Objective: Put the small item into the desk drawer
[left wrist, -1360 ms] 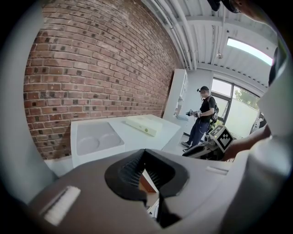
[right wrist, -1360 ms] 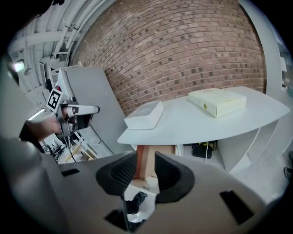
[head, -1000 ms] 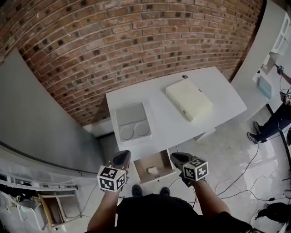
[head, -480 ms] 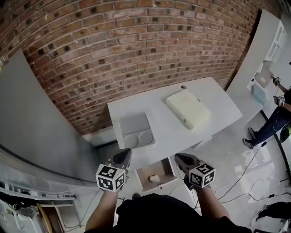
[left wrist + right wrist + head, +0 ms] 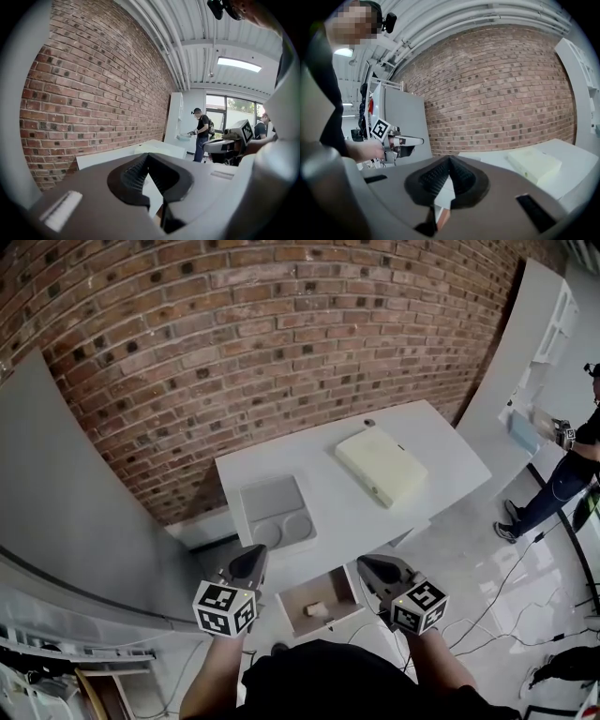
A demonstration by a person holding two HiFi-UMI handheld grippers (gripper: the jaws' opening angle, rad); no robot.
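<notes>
Desk drawer [image 5: 330, 589] is open, small item [image 5: 317, 609] sitting inside it. Left gripper [image 5: 251, 560] is pinched together and empty, right gripper [image 5: 368, 566] just snapped closed on nothing.

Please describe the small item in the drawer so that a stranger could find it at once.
Before the brick wall stands a white desk, and under its near edge a drawer is pulled open. The small pale block lies alone inside it; unlike the cream box and the grey tray, it is tiny and not on the desktop.
</notes>
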